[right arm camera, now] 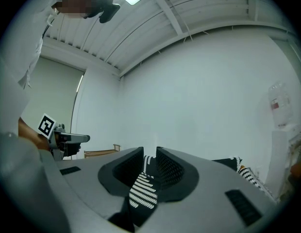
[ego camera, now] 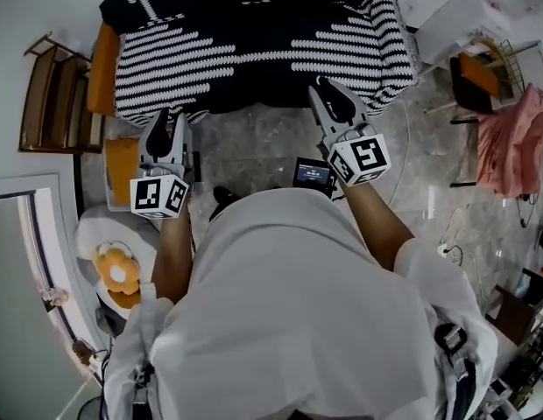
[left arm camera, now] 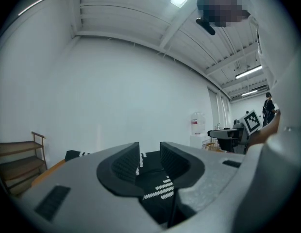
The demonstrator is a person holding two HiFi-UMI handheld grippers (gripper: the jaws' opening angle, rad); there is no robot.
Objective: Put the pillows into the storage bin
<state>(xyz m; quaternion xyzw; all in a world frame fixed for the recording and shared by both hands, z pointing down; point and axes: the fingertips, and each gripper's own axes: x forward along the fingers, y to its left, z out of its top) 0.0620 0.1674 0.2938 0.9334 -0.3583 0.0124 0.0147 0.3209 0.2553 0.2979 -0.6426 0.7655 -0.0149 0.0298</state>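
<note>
The left gripper (ego camera: 166,119) and the right gripper (ego camera: 324,87) are each closed narrow on fabric at the near edge of the pillow (ego camera: 254,46), which extends ahead of both jaws with its long axis crosswise, spanning both hands.

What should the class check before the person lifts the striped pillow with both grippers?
1. Left gripper on striped pillow: ok, fabric fills its jaws.
2. Right gripper on pillow: ok, striped fold pinched.
3. Grips spread along the pillow's near edge: ok.
4. Pillow clear of orange seat: not ok, lying on it.
5. Storage bin in sight: cannot tell.
</note>
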